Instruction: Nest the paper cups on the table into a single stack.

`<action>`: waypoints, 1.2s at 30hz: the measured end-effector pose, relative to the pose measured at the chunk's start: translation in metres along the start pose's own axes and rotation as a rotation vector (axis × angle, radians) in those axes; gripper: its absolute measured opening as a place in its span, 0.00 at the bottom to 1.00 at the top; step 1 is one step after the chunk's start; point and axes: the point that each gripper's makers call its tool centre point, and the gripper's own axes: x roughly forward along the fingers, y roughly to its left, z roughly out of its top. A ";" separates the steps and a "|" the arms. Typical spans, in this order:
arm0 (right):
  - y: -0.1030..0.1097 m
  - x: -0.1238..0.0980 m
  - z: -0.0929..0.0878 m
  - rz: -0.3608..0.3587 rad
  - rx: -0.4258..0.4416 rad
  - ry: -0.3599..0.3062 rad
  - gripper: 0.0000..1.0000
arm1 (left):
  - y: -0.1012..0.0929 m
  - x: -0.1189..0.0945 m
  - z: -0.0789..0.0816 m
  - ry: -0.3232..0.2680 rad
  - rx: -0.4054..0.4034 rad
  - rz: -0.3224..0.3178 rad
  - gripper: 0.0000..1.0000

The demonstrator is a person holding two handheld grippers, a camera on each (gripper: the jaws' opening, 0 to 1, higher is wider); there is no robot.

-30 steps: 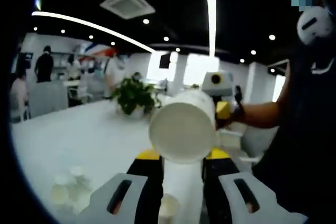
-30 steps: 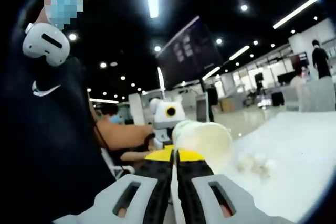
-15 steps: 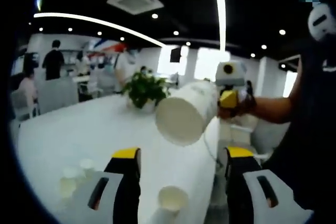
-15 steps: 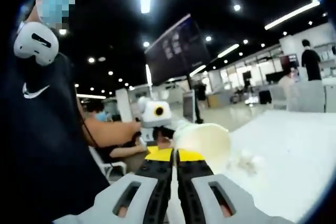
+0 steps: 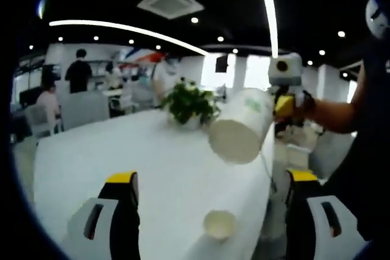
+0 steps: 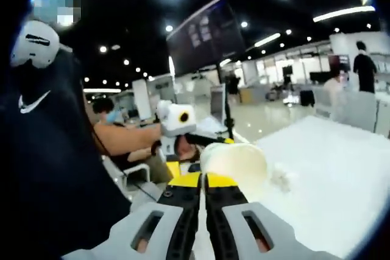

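Note:
A white paper cup (image 5: 241,132) hangs tilted in the air above the white table (image 5: 122,156), with my right gripper (image 5: 285,105) shut on its far end. In the right gripper view the same cup (image 6: 236,161) sits just past that gripper's (image 6: 202,178) closed yellow-tipped jaws. My left gripper (image 5: 211,176) stands wide open with nothing between its jaws; it also shows beyond the cup (image 6: 192,145). A single cup (image 5: 219,223) stands mouth up on the table below. Several more cups (image 6: 281,178) are clustered on the table.
A potted green plant (image 5: 189,105) stands at the table's far end. The person holding the grippers, in a dark shirt (image 6: 55,168), is close beside the table edge. Other people and chairs (image 5: 79,98) are in the background office.
My left gripper's jaws, close around a white cup a second ago, have spread wide open. The cup in the right gripper has drawn off to the right, away from the left jaws.

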 end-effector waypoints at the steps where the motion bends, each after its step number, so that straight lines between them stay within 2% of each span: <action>1: 0.000 0.000 0.000 -0.001 -0.016 0.029 0.00 | 0.007 -0.001 -0.005 0.015 0.001 0.026 0.99; 5: -0.003 0.003 0.009 0.026 -0.042 0.151 0.00 | 0.030 -0.010 -0.018 0.045 -0.001 0.101 0.99; 7: -0.013 0.006 0.016 -0.004 -0.094 0.221 0.00 | 0.041 -0.017 -0.020 0.051 0.013 0.133 0.99; 9: -0.017 0.008 0.021 -0.004 -0.131 0.279 0.00 | 0.052 -0.023 -0.021 0.053 0.034 0.172 0.99; 13: -0.021 0.011 0.028 -0.009 -0.185 0.385 0.00 | 0.064 -0.031 -0.022 0.042 0.025 0.221 0.99; 15: -0.021 0.015 0.031 -0.002 -0.199 0.414 0.00 | 0.067 -0.033 -0.028 0.073 0.036 0.238 0.99; 17: -0.019 0.016 0.029 0.011 -0.208 0.465 0.00 | 0.074 -0.038 -0.037 0.128 0.066 0.291 0.99; 19: -0.022 0.017 0.025 0.005 -0.241 0.530 0.00 | 0.072 -0.038 -0.042 0.132 0.084 0.283 0.99; 22: -0.017 0.021 0.021 0.026 -0.281 0.623 0.00 | 0.079 -0.046 -0.049 0.121 0.057 0.319 0.99; 26: -0.014 0.021 0.016 0.034 -0.323 0.757 0.00 | 0.086 -0.052 -0.051 0.083 -0.003 0.326 0.99; 36: -0.021 0.023 0.023 0.033 -0.369 0.954 0.00 | 0.100 -0.054 -0.049 0.059 -0.010 0.346 0.99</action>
